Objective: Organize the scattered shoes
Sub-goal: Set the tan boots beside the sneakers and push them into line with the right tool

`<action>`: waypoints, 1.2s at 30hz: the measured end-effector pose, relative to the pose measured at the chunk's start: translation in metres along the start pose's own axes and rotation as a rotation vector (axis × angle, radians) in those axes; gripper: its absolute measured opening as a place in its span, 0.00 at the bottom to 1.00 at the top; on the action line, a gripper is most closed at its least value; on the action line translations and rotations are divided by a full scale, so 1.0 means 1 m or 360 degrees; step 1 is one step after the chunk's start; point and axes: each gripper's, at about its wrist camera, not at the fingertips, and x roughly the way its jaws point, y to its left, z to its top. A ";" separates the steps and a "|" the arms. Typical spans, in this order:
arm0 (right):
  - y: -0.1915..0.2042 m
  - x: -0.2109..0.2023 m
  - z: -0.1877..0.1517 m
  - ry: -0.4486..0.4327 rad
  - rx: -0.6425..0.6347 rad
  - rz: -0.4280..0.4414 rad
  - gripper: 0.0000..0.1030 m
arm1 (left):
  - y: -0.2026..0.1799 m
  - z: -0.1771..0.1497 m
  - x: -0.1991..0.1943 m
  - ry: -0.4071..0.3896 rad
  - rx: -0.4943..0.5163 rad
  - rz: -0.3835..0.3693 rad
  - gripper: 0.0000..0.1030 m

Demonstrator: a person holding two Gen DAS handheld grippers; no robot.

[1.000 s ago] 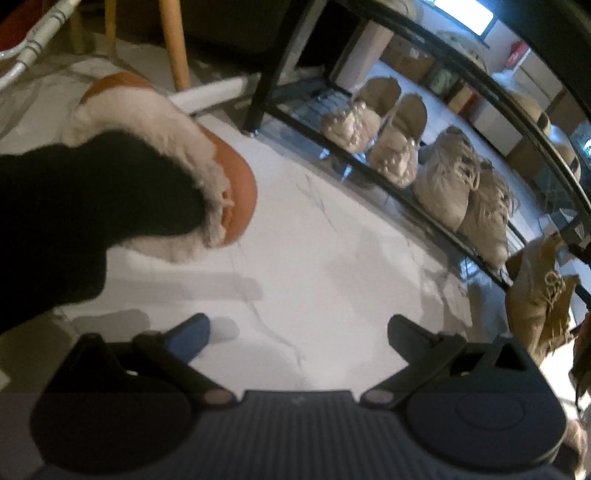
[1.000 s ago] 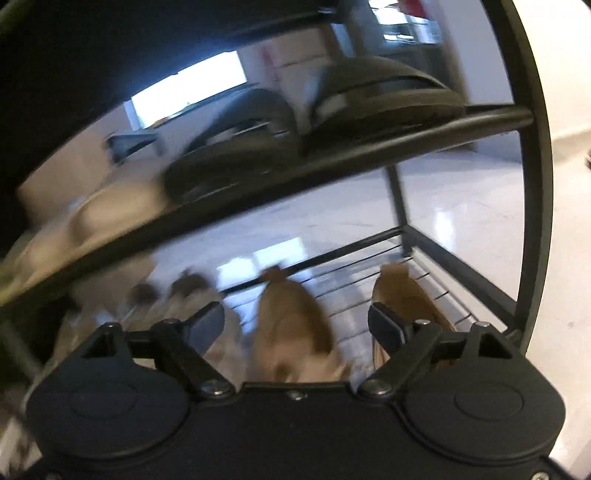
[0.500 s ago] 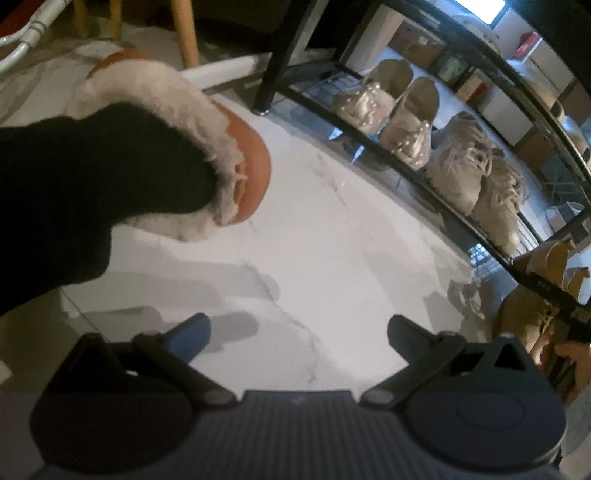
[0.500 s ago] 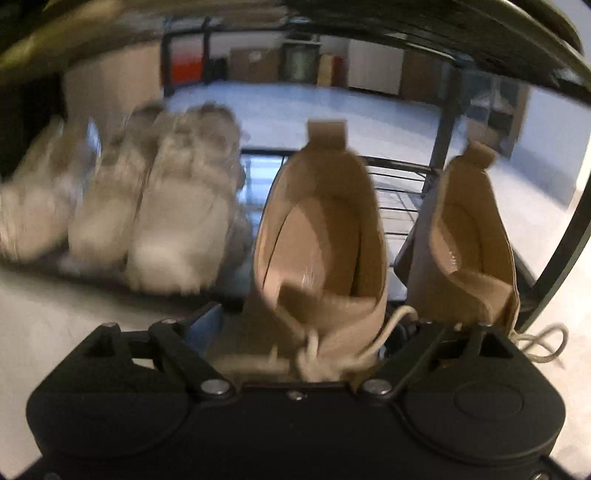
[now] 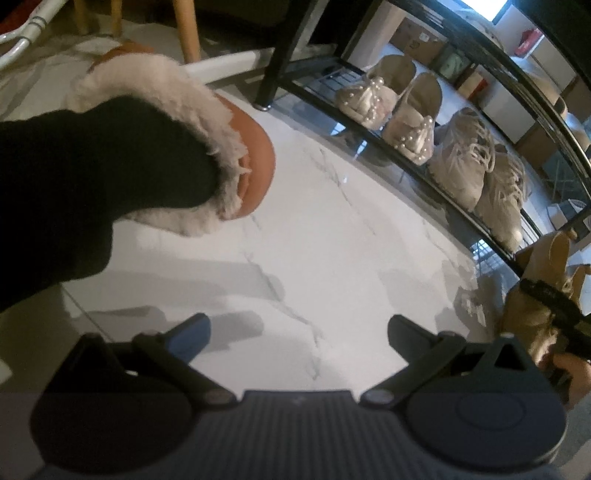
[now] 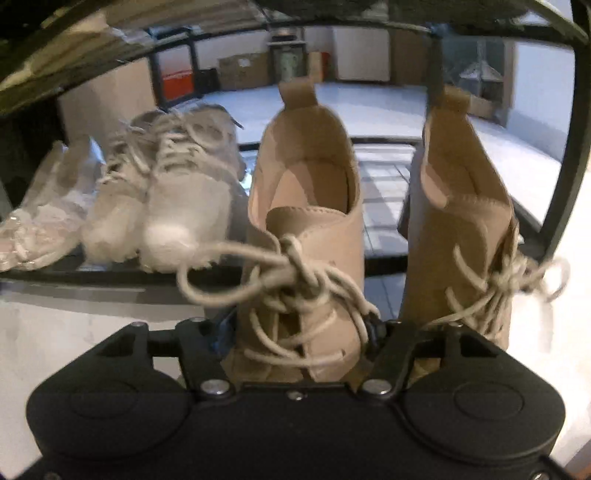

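Note:
My right gripper is shut on the toe of a tan lace-up boot at the front edge of the black shoe rack's bottom shelf. Its twin boot stands just to the right. My left gripper is open and empty above white marble floor. The left wrist view also shows the boots at the far right with the right gripper on them.
Grey sneakers and pearl-trimmed slippers sit left of the boots on the shelf. In the left wrist view a person's foot in a fur-lined orange slipper stands at the left, with a wooden chair leg behind it.
My right gripper dropped from the upper shelf to the bottom shelf and closed on the tan boot's toe. My left gripper drifted slightly over the floor, still open.

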 end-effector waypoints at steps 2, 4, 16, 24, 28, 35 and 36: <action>-0.001 -0.012 0.009 -0.0071 0.0002 0.0001 0.57 | 0.000 0.000 0.001 0.0006 -0.0008 -0.0002 0.99; -0.003 -0.023 0.019 -0.0132 0.0018 0.0004 0.56 | 0.000 -0.001 0.001 0.0005 -0.0011 -0.0004 0.99; -0.026 -0.030 0.067 -0.0387 0.0074 0.0053 0.52 | 0.001 0.000 -0.002 -0.0037 -0.0050 -0.0037 0.99; -0.017 0.071 0.091 -0.0355 -0.0062 -0.0024 0.52 | -0.010 0.007 -0.004 -0.0150 -0.0126 -0.0066 0.99; -0.017 0.098 0.084 -0.0336 -0.0027 -0.0086 0.65 | -0.015 0.008 -0.005 -0.0182 -0.0099 -0.0077 0.99; -0.023 0.005 0.056 -0.0404 0.0125 0.0073 0.94 | -0.006 0.006 -0.003 -0.0104 -0.0115 -0.0073 0.99; -0.023 -0.020 0.046 -0.0441 0.0085 0.0061 0.98 | -0.006 0.006 -0.004 -0.0102 -0.0111 -0.0075 0.99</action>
